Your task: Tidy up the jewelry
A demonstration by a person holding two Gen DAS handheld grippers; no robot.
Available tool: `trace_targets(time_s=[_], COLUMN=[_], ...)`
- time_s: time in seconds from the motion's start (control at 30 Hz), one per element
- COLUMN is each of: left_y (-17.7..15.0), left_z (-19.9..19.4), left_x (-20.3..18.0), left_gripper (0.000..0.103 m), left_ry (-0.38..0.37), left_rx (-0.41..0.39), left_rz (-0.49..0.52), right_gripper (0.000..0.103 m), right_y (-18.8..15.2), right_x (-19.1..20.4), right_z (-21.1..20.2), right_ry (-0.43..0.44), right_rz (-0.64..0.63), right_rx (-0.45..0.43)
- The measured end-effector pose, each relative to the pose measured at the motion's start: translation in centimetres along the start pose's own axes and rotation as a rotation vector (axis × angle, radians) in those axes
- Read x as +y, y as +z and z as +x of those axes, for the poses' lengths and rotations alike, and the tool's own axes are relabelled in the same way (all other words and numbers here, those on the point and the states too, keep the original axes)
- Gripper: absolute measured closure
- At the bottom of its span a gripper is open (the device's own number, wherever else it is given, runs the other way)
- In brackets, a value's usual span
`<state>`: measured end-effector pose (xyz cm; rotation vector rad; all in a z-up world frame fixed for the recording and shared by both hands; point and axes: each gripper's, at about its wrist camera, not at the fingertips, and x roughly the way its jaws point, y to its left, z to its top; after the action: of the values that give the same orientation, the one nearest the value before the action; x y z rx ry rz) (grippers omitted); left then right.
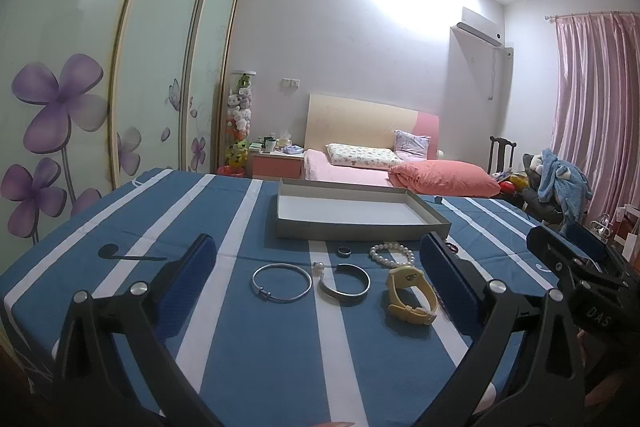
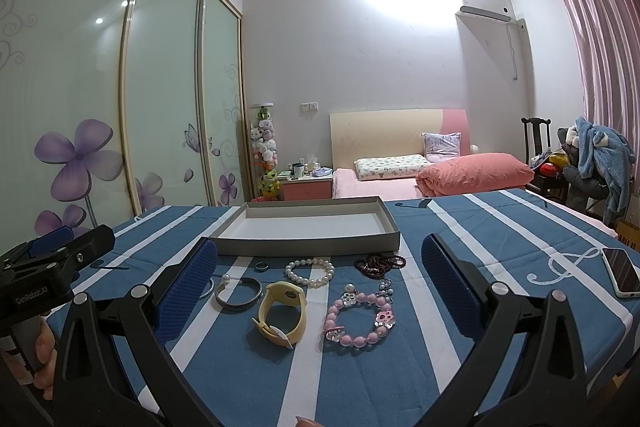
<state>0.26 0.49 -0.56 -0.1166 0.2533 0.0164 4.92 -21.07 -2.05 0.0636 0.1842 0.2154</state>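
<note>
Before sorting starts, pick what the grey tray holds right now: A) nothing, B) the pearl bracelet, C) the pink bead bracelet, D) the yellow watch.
A: the grey tray shows only its bare white floor, while the pearl bracelet, yellow watch and pink bead bracelet all lie on the striped cloth in front of it.

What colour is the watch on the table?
Pale yellow; the watch shows best in the right wrist view.
</note>
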Motion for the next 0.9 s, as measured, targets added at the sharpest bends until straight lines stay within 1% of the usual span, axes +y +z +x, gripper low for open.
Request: trace_targets(time_s=[0.9], left_y=[-0.14], left_z=[0.33], left_x=[0.10], left_gripper=[0.004], left_ry=[0.001], left_rx=[0.005], left_rz=[0.000], right_gripper=[0.002], right_y=[-0.13], right_x=[0.02], right_z=[0.13], right_ry=[0.000], right_rz=[0.004], right_rx=[0.003])
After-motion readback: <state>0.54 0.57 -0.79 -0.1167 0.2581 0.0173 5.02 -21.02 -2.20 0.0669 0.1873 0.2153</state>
